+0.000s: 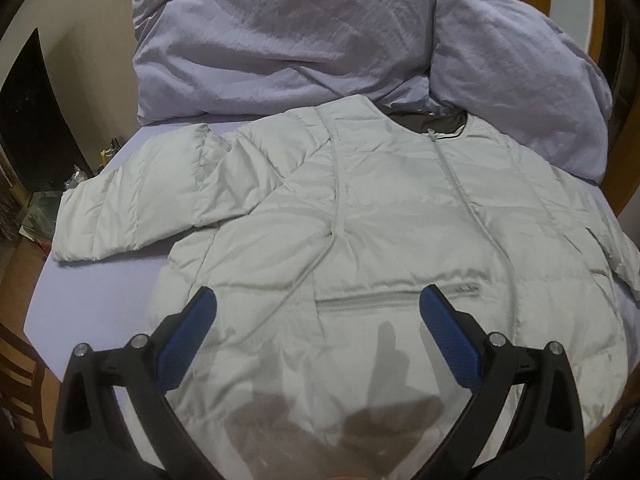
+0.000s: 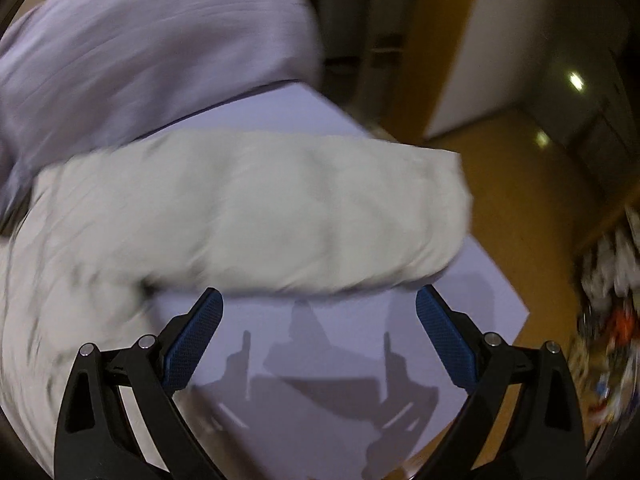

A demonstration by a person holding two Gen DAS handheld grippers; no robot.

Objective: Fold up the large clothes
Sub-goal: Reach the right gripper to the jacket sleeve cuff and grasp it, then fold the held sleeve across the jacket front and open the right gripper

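Observation:
A pale grey-white puffer jacket [image 1: 360, 208] lies front up and zipped on a bed with a lavender sheet [image 1: 92, 300]. One sleeve [image 1: 132, 200] stretches out to the left. My left gripper [image 1: 318, 300] hovers open above the jacket's lower front, near a zipped pocket [image 1: 400, 298], holding nothing. In the blurred right wrist view the other sleeve [image 2: 280, 208] lies across the bed corner, its cuff reaching the edge. My right gripper [image 2: 319, 300] is open just short of that sleeve, over bare sheet [image 2: 320, 360].
A crumpled lavender duvet [image 1: 300, 40] is piled at the head of the bed, behind the jacket collar. Wooden floor [image 2: 520, 200] surrounds the bed. Dark furniture [image 1: 36, 132] stands at the left and a blurred heap of clutter [image 2: 612, 320] lies on the floor at the right.

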